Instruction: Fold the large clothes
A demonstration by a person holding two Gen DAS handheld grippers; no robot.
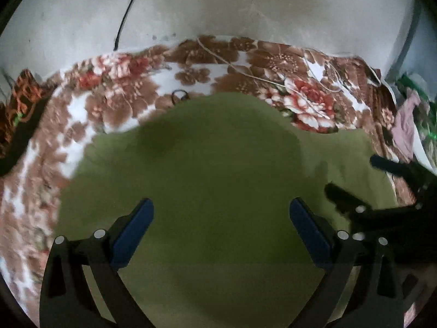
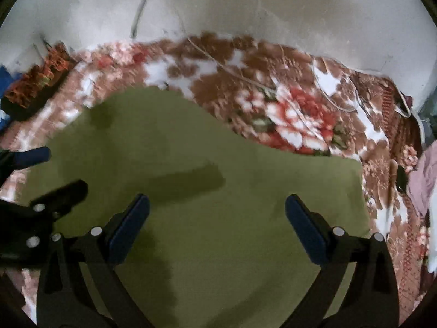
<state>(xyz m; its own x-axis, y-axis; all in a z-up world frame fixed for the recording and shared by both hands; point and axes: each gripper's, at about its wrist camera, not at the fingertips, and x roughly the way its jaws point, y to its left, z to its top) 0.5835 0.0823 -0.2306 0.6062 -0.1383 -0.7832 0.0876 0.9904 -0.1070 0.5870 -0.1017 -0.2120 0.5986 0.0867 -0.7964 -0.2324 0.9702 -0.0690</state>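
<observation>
Olive-green garment (image 1: pixel 218 164) lies flat on the floral blanket (image 1: pixel 300 101), reaching almost to the blanket's right edge, well short of its far edge by the wall (image 1: pixel 218 8). Left gripper (image 1: pixel 221 218): jaws wide, nothing held, over the garment's middle. Right gripper (image 2: pixel 217 216): jaws wide, nothing held, beside the left one. Thin white cord (image 2: pixel 336 93) on the blanket's far right corner. Pink cloth (image 2: pixel 423 180) at the right edge

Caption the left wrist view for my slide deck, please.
Left gripper open above an olive-green garment spread on a floral blanket, right gripper open alongside.
</observation>
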